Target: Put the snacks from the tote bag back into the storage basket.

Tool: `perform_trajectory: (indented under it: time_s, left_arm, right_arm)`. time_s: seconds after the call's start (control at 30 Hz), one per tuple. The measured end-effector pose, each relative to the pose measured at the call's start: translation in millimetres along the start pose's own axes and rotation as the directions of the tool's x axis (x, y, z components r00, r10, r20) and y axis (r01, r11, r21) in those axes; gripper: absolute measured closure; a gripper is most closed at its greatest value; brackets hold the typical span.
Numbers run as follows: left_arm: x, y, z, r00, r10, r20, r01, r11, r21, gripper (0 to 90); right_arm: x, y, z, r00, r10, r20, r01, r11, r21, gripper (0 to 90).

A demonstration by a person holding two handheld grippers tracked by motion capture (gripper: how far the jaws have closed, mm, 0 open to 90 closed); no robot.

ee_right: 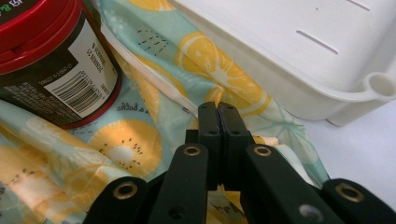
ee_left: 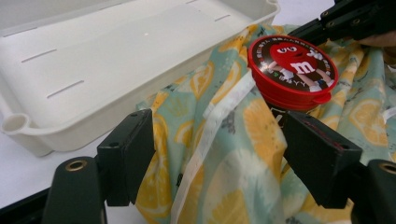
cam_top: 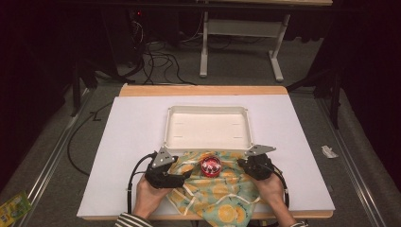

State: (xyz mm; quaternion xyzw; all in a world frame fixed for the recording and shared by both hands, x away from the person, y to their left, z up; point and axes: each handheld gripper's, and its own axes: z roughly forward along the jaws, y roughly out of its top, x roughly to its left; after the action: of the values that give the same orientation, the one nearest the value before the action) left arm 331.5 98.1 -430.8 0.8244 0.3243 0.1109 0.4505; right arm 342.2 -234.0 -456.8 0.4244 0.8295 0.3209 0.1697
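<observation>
While the right tool (ee_right: 218, 116) pinched the lemon-print cloth (ee_left: 233, 154), the gaping, empty left tool (ee_left: 217, 154) faced the red-lidded candy tub (ee_left: 292, 70) at upper right.

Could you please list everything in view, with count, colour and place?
tray: one, white, empty, mid-table, just beyond the cloth.
cloth: one, pale green with yellow lemon print, near table edge, its far edge against the tray.
tin: one, round, red lid with candy picture, dark body with barcode, standing on the cloth.
table: one, white top with wooden edge.
cables: several, black, on the floor beyond the table.
packet: one, green and yellow, floor at lower left.
scrap: one, white, floor at right.
left tongs: black, open over the cloth, left of the tin.
right tongs: black, shut at the cloth's edge near the tray.
hands: two, striped sleeves.
</observation>
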Motion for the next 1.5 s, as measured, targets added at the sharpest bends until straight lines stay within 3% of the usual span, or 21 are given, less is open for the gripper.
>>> perform_trajectory:
  time_s: [0.07, 0.13, 0.3, 0.4, 0.47, 0.57, 0.7, 0.9, 1.03, 1.23, 1.5]
  left_arm:
    - [-1.3, 1.4, -1.3, 1.0000, 0.001, -0.003, -0.001, 0.9997, -0.025, 29.8]
    - [-1.5, 2.9, -3.0, 0.9999, -0.006, -0.011, 0.005, 0.9989, -0.047, 39.2]
    - [3.5, 3.4, 1.1, 0.9992, -0.021, -0.034, 0.020, 0.9996, -0.020, 70.6]
    - [8.5, 0.6, 5.2, 0.9975, -0.038, -0.059, 0.039, 0.9992, 0.012, 82.7]
    - [11.0, -2.1, 8.6, 0.9967, -0.046, -0.067, 0.048, 0.9982, 0.037, 86.1]
    - [14.1, -7.8, 15.9, 0.9951, -0.048, -0.086, 0.055, 0.9951, 0.082, 87.5]
    - [17.5, -14.0, 21.3, 0.9929, -0.063, -0.101, 0.073, 0.9925, 0.098, 87.7]
    - [15.4, -17.4, 25.7, 0.9897, -0.008, -0.143, 0.025, 0.9928, 0.117, 87.3]
    - [19.8, -26.4, 27.9, 0.9885, -0.032, -0.148, 0.047, 0.9940, 0.099, 86.0]
    - [25.2, -36.8, 25.0, 0.9856, -0.033, -0.166, 0.045, 0.9968, 0.066, 82.1]
    - [28.7, -44.6, 23.9, 0.9807, -0.063, -0.185, 0.069, 0.9973, 0.025, 68.9]
  right_arm:
    - [0.2, -0.1, 0.4, 1.0000, -0.001, 0.001, 0.001, 1.000, 0.002, 90.0]
    - [0.3, -0.1, 0.5, 1.0000, -0.003, 0.004, 0.003, 1.000, 0.004, 90.0]
    - [0.2, -0.6, 0.7, 1.0000, -0.004, 0.006, 0.004, 1.000, 0.006, 90.0]
    - [-0.7, -2.0, 1.1, 1.0000, -0.002, 0.006, 0.002, 1.000, 0.006, 90.0]
    - [-1.8, -3.5, 1.9, 1.0000, -0.003, 0.008, 0.003, 1.000, 0.011, 90.0]
    - [-2.7, -6.0, 3.9, 0.9999, -0.002, 0.011, 0.002, 1.000, 0.017, 90.0]
    - [-1.9, -7.1, 4.3, 0.9998, -0.005, 0.021, 0.005, 1.000, 0.030, 90.0]
    - [-3.7, -14.6, 6.0, 0.9998, 0.010, 0.020, -0.010, 1.000, 0.009, 90.0]
    - [-2.5, -17.7, 3.9, 0.9993, 0.004, 0.037, -0.004, 1.000, 0.006, 90.0]
    - [-3.2, -21.2, 1.9, 0.9986, 0.007, 0.052, -0.007, 1.000, -0.004, 89.5]
    - [-3.5, -23.0, -0.5, 0.9981, 0.023, 0.058, -0.022, 1.000, -0.005, 83.9]
